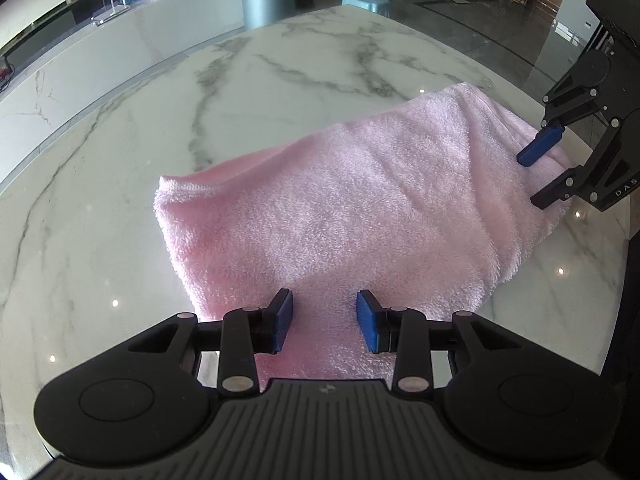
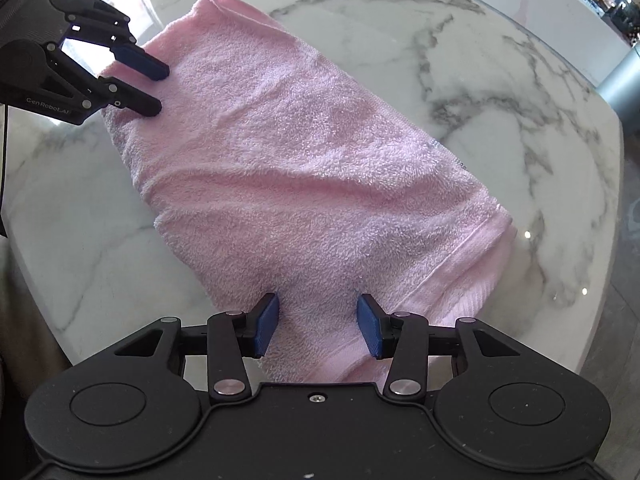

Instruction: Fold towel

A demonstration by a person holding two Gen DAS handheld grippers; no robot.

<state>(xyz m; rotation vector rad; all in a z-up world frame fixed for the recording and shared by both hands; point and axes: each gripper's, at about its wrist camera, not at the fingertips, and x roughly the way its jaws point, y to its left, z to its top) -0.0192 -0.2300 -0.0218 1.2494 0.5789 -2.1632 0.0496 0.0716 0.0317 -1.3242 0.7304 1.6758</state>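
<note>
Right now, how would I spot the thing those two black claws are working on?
Find the white marble table with grey veins. Lying on it is a folded pink towel, with one claw over each end. It is the only soft, fluffy, coloured thing there; everything around it is hard, glossy stone.

Both wrist views look steeply down, close, from opposite ends of the towel [image 1: 340, 208], apparently shared.
</note>
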